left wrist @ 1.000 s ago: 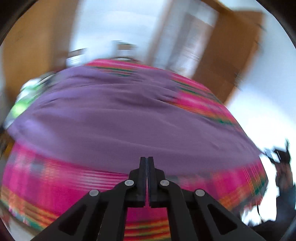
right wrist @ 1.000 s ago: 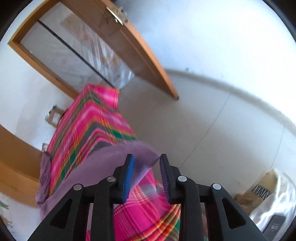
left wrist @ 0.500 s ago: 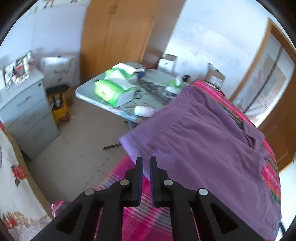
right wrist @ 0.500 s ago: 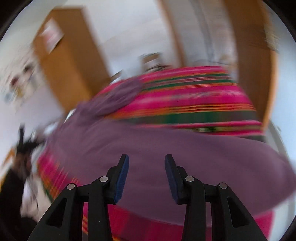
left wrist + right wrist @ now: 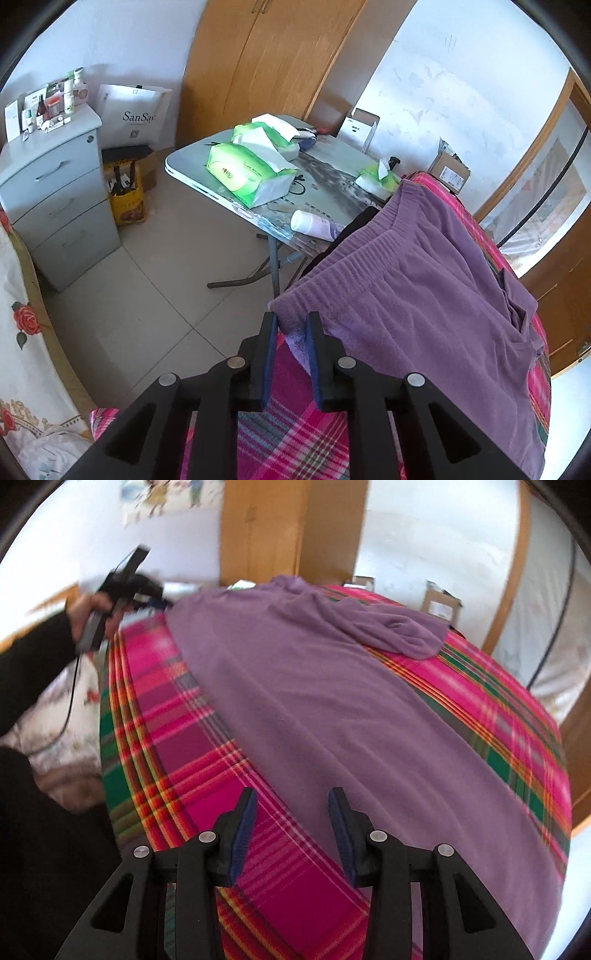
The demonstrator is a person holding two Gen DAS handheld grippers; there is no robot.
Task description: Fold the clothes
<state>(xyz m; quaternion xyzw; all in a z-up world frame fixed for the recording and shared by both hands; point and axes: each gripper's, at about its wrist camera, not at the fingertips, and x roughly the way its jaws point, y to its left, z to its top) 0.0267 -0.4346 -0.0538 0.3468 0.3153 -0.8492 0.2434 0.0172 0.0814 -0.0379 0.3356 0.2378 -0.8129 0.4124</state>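
**So, purple pants lying flat on the plaid blanket, both claws open**

Okay, going left to right in the left wrist view: a grey drawer unit (image 5: pixel 55 192) is sitting against the wall with small bottles on top, and a white paper bag (image 5: pixel 135 116) is leaning beside it. Next, a folding table (image 5: pixel 192 168) is carrying green tissue packs (image 5: pixel 247 173) and a white bottle (image 5: pixel 314 225) lying on its side near the edge. Right of that, the purple pants (image 5: pixel 424 295) are spreading out over the pink plaid blanket (image 5: pixel 295 424), with the elastic waistband pointing toward the table.

The left gripper (image 5: pixel 290 332) is sitting right at the near corner of the waistband. Its jaws are standing a little apart, with the fabric corner showing in the gap between them, and I'm not seeing them pinching it.

Over in the right wrist view, a hand (image 5: pixel 92 613) in a dark sleeve is holding that other gripper at the far left edge of the pants (image 5: pixel 332 720). The cloth is stretching across the blanket (image 5: pixel 166 738), with one bunched-up bit lying at the far right end. The right gripper (image 5: pixel 291 823) is hovering over the blanket and the near edge of the pants, jaws spread wide and holding nothing.
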